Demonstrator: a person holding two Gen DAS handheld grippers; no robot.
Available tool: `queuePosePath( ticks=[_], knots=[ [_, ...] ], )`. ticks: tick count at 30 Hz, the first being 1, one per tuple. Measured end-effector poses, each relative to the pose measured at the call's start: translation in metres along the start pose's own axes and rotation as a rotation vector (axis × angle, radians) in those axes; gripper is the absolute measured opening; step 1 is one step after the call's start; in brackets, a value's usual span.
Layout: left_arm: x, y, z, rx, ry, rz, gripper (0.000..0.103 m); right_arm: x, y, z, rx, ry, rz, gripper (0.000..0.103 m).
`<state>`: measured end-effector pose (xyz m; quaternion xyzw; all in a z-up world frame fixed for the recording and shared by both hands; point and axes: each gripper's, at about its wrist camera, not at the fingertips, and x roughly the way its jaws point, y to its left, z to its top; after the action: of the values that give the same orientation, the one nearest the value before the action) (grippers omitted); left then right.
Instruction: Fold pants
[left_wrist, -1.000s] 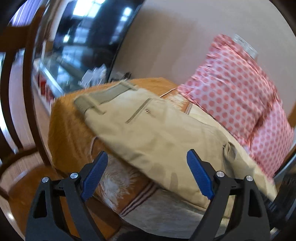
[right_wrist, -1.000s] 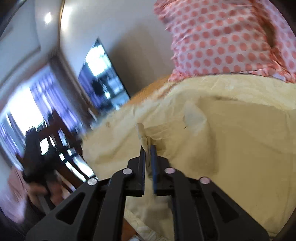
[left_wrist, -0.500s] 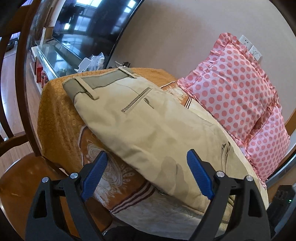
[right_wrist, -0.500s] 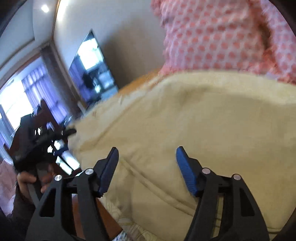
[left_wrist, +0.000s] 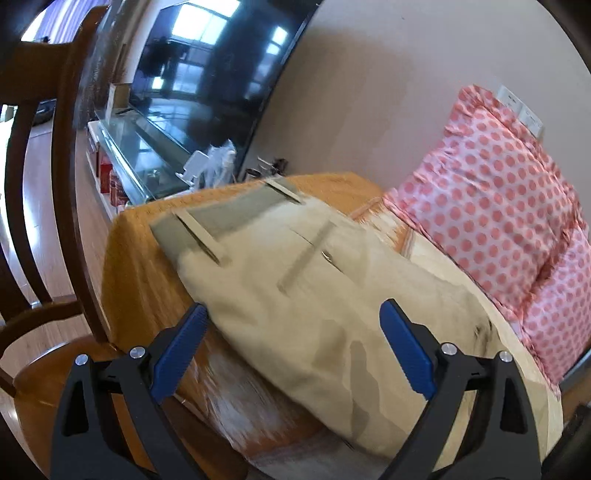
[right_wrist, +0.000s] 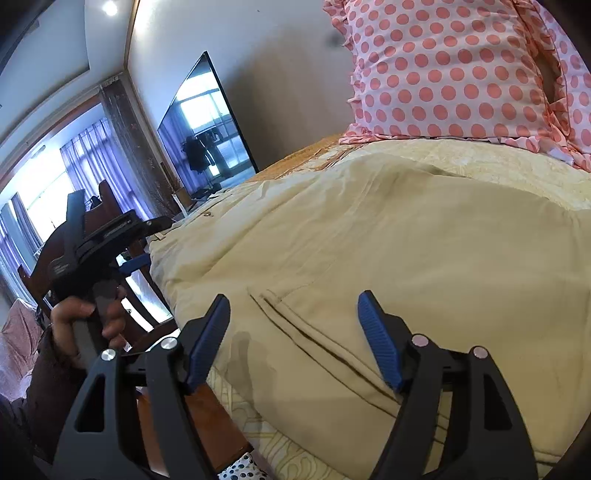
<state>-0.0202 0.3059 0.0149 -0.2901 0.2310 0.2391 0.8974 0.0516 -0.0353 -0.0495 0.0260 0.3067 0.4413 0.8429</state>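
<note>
While both grippers hang just above the cloth, the pants (left_wrist: 295, 295) lie flat on the bench (left_wrist: 125, 258), which has an orange cover, with the waistband (left_wrist: 221, 221) at the far end near the TV (left_wrist: 207, 74). A pink dotted pillow (left_wrist: 498, 206) leans on the wall beside them.

On the left gripper (left_wrist: 291, 350) the fingers are wide apart and hold nothing. On the right gripper (right_wrist: 291, 332) the fingers are wide apart too, and they hover over a pocket seam (right_wrist: 295, 314) near the edge of the pants.

I think the pants are light, soft and floppy. They will sag and bunch if held at one spot only. The thick waistband and the sewn seams look like good places to pinch, one gripper at each corner. The left view is a bit blurry, so I cannot tell how smooth the cloth lies there.
</note>
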Motion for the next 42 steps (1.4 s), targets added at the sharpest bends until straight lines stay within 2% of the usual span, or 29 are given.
queuePosePath(
  ticks=[4,8,12,16,20,22,26,28,32,33,34,35,36,38,40,42],
  knots=[
    [0.01,0.024,0.016,-0.068,0.004,-0.017,0.095,-0.001,-0.001,-0.001,-0.005,-0.004,0.007,0.074],
    [0.012,0.042,0.026,-0.148,0.009,-0.103,0.095,0.0,0.002,-0.001,-0.02,-0.01,0.012,0.078],
    [0.015,0.047,0.028,-0.188,0.025,-0.151,0.095,0.0,0.003,-0.002,-0.036,-0.016,0.014,0.08],
    [0.017,0.048,0.024,-0.26,0.065,-0.278,0.095,0.0,0.003,-0.003,-0.047,-0.02,0.015,0.08],
    [0.016,0.04,0.02,-0.255,0.119,-0.31,0.095,0.0,0.004,-0.003,-0.054,-0.023,0.014,0.081],
    [0.018,0.041,0.016,-0.322,0.158,-0.37,0.095,0.0,0.005,-0.003,-0.056,-0.026,0.014,0.082],
    [0.023,0.04,0.023,-0.304,0.145,-0.314,0.091,0.001,0.006,-0.004,-0.069,-0.028,0.012,0.084],
    [0.028,0.039,0.03,-0.286,0.129,-0.254,0.086,0.0,0.005,-0.004,-0.065,-0.028,0.018,0.084],
    [0.037,0.041,0.039,-0.296,0.137,-0.191,0.075,0.0,0.005,-0.004,-0.066,-0.03,0.019,0.084],
    [0.038,0.042,0.038,-0.306,0.135,-0.18,0.066,0.0,0.005,-0.004,-0.067,-0.031,0.02,0.084],
    [0.039,0.043,0.036,-0.31,0.132,-0.16,0.051,0.0,0.005,-0.005,-0.068,-0.031,0.021,0.084],
    [0.04,0.044,0.035,-0.309,0.13,-0.141,0.041,-0.001,0.005,-0.005,-0.069,-0.032,0.022,0.084],
    [0.041,0.043,0.031,-0.292,0.123,-0.096,0.021,-0.001,0.005,-0.005,-0.07,-0.033,0.022,0.084],
    [0.041,0.042,0.028,-0.268,0.104,-0.088,0.014,-0.003,0.005,-0.006,-0.065,-0.033,0.028,0.084],
    [0.03,0.023,0.03,-0.16,0.056,-0.041,0.009,-0.007,0.003,-0.005,-0.051,-0.035,0.037,0.084],
    [0.014,-0.005,0.036,-0.037,-0.004,-0.035,0.008,-0.018,-0.002,-0.004,-0.02,-0.056,0.049,0.084]
  ],
)
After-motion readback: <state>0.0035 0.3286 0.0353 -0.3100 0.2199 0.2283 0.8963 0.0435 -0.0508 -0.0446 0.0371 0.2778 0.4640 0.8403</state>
